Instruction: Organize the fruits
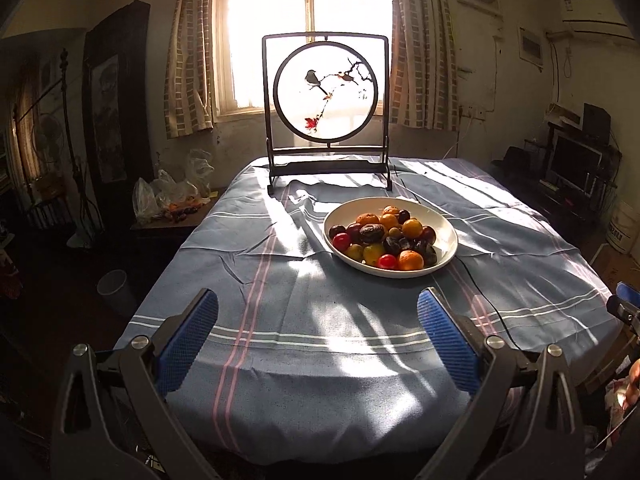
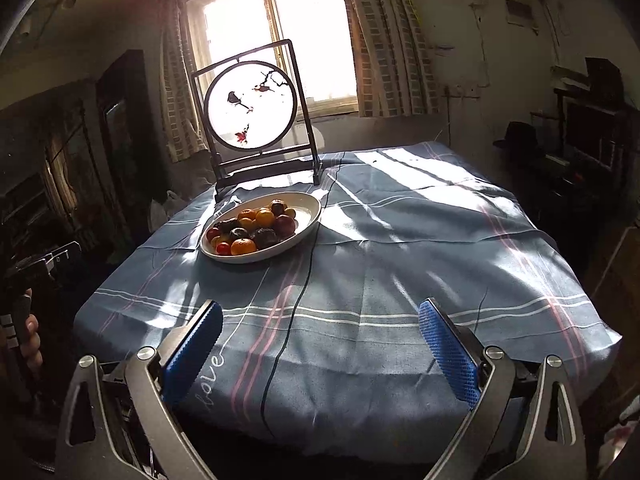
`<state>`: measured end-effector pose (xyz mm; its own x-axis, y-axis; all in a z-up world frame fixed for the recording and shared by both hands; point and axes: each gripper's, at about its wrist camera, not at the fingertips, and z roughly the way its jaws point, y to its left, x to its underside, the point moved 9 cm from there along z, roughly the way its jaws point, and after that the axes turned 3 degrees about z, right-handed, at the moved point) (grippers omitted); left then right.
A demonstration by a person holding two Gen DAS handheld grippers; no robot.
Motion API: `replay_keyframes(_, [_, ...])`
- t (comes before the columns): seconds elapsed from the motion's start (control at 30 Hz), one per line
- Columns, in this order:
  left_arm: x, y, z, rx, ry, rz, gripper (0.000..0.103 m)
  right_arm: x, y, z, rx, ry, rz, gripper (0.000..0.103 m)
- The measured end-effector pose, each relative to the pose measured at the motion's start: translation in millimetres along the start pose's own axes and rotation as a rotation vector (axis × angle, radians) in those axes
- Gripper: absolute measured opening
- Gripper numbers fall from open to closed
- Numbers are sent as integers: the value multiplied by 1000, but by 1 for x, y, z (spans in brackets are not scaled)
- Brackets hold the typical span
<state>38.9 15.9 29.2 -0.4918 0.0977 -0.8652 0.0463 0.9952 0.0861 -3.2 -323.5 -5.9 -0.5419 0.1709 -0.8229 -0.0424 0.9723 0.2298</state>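
Observation:
A white oval plate (image 1: 448, 236) holds several small fruits (image 1: 384, 236): oranges, red tomatoes, yellow-green and dark ones. It sits on the blue striped tablecloth (image 1: 280, 320), past the middle of the table. It also shows in the right wrist view (image 2: 310, 210) with the fruits (image 2: 256, 228), to the left. My left gripper (image 1: 318, 308) is open and empty above the near table edge, well short of the plate. My right gripper (image 2: 320, 320) is open and empty, also at the near edge, to the right of the plate.
A framed round bird screen (image 1: 326, 88) stands at the table's far edge before the window. A thin black cable (image 2: 296, 308) runs across the cloth past the plate. Plastic bags (image 1: 168, 196) lie on a side stand to the left. A grey bin (image 1: 114, 286) stands on the floor.

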Motion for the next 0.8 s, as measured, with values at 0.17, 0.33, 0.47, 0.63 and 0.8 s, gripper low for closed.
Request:
replay_keyframes(0.17, [1,7,1,-52,19,-4,98,1,-2,0,6,6,4,99])
replay_keyframes(0.33, [4,7,3,-54,45,-3,98,4,1,3,0,16,2,99])
replay_keyframes(0.47, [6,8,6,-35,64,-23,98,8,3,6,-3,28,-3,99])
replay_keyframes(0.63, [3,3,2,-35,29,9,98,11,5,8,-8,39,-5,99])
replay_keyframes(0.8, [4,2,4,-51,38,22,98,11,3,8,-8,38,1,99])
